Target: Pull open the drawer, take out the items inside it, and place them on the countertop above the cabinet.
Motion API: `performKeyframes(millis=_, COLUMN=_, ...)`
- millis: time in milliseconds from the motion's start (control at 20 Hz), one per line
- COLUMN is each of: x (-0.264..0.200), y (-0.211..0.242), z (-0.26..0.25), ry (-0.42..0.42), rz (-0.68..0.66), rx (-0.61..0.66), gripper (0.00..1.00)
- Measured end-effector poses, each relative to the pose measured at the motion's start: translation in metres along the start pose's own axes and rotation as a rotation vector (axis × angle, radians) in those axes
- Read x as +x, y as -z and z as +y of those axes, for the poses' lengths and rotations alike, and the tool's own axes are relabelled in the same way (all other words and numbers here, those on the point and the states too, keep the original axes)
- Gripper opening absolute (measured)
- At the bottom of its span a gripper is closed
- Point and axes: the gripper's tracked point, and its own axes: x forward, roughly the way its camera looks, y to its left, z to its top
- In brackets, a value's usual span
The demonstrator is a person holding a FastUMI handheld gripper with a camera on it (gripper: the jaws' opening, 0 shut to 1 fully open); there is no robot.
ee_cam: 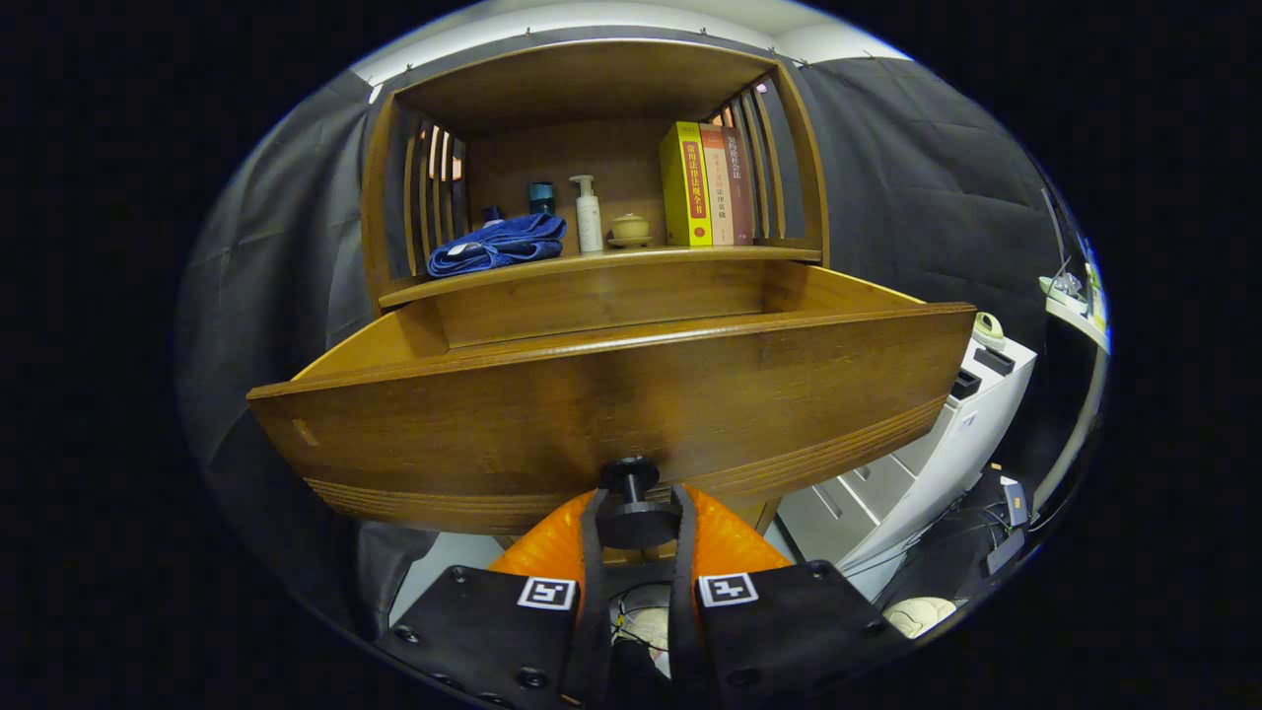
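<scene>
A wooden drawer (611, 404) stands pulled out of the cabinet, its broad front panel close ahead of me. A dark round knob (634, 513) sticks out of the panel's lower middle. My gripper (636, 523) is shut on that knob, one finger pressing each side of it. The drawer's inside is hidden behind the front panel. Above the drawer runs the countertop (631, 261), a wooden shelf under a curved hood.
On the countertop lie a folded blue cloth (498, 247), a dark jar (540, 195), a white pump bottle (588, 213), a small lidded pot (630, 230) and upright books (705, 183). A white unit (937, 444) with cables stands low on the right.
</scene>
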Motion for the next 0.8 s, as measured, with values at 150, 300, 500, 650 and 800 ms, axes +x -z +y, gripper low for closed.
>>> performKeyframes(millis=150, x=-0.007, y=0.004, z=-0.001, ry=-0.003, rz=0.006, rx=0.002, gripper=0.32)
performKeyframes(millis=300, x=-0.014, y=0.009, z=-0.003, ry=0.0, rz=0.015, rx=0.0, gripper=0.32)
performKeyframes(millis=500, x=-0.017, y=0.012, z=-0.003, ry=-0.002, rz=0.025, rx=-0.005, gripper=0.32)
performKeyframes(millis=650, x=-0.017, y=0.012, z=-0.004, ry=-0.008, rz=0.029, rx=-0.002, gripper=0.35)
performKeyframes(millis=800, x=-0.022, y=0.005, z=-0.007, ry=0.006, rz=0.001, rx=-0.002, gripper=0.51)
